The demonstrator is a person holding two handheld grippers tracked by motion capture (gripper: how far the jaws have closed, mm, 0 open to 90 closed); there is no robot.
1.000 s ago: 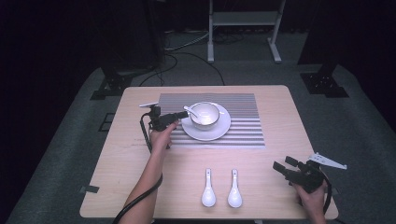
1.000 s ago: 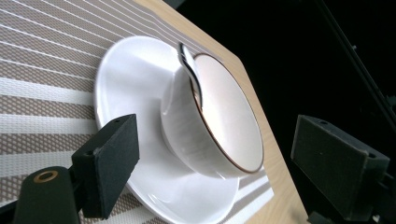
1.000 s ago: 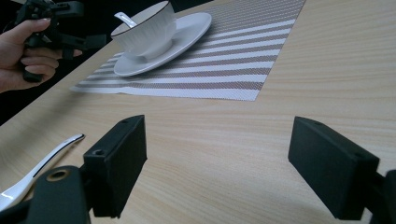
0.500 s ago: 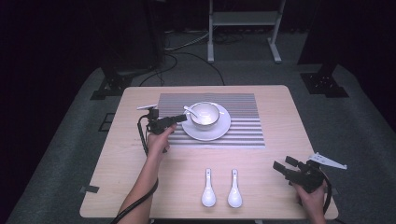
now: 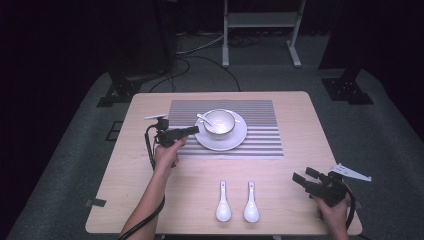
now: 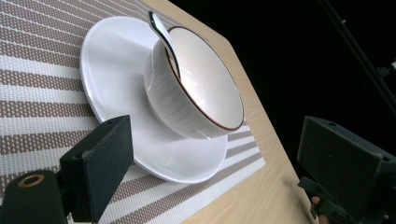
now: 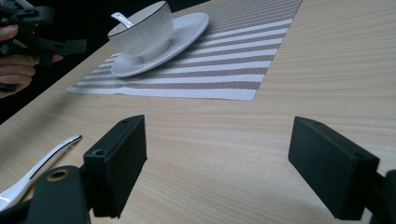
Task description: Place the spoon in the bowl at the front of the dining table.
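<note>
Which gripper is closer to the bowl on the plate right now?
Left. The left gripper is beside the bowl, open toward it; the right gripper hangs over the table's near right corner, far off.

Table (image 5: 295, 125) evenly lit from above, surroundings near black, soft faint shadows, close jaws slightly blurred (both gripper views)

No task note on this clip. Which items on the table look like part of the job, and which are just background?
Likely in the job (my guess):
bowl with a spoon in it
plate under the bowl
striped placemat
two loose spoons
left gripper, open beside the plate
right gripper, open

Background:
metal stand
floor cables
</note>
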